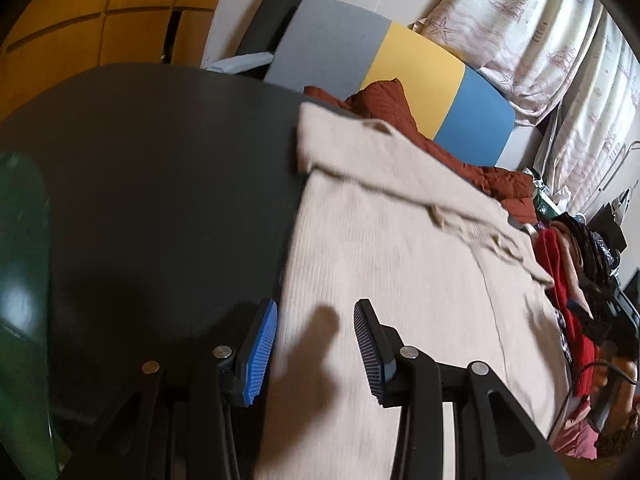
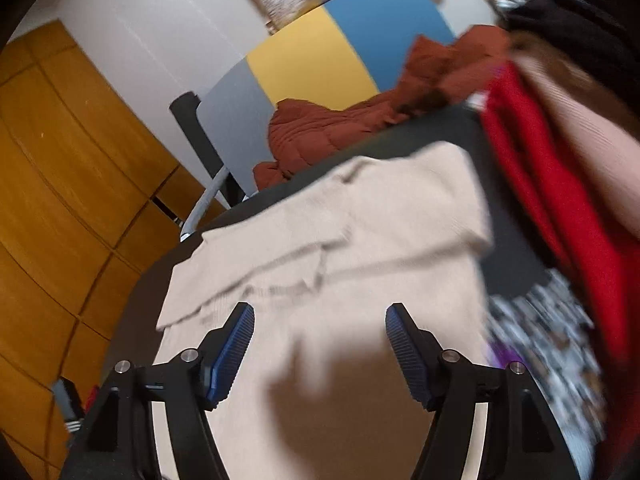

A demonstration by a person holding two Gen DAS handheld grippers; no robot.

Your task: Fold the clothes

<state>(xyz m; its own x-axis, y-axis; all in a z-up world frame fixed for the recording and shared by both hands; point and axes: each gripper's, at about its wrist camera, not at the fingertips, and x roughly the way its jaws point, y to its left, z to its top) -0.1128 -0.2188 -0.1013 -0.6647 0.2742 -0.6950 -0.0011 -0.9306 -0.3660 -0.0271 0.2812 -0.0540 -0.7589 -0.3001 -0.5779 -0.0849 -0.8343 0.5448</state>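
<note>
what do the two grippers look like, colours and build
Both match: the left gripper and right gripper have black angular linkage arms joined by round silver pins, and each finger carries a blue ribbed pad. No cables, markings or sleeves show in either wrist view.

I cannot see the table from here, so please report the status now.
Left gripper open, right gripper open, both empty. Beige garment flat on black table. Red clothes pile beside it, not blocking.
</note>
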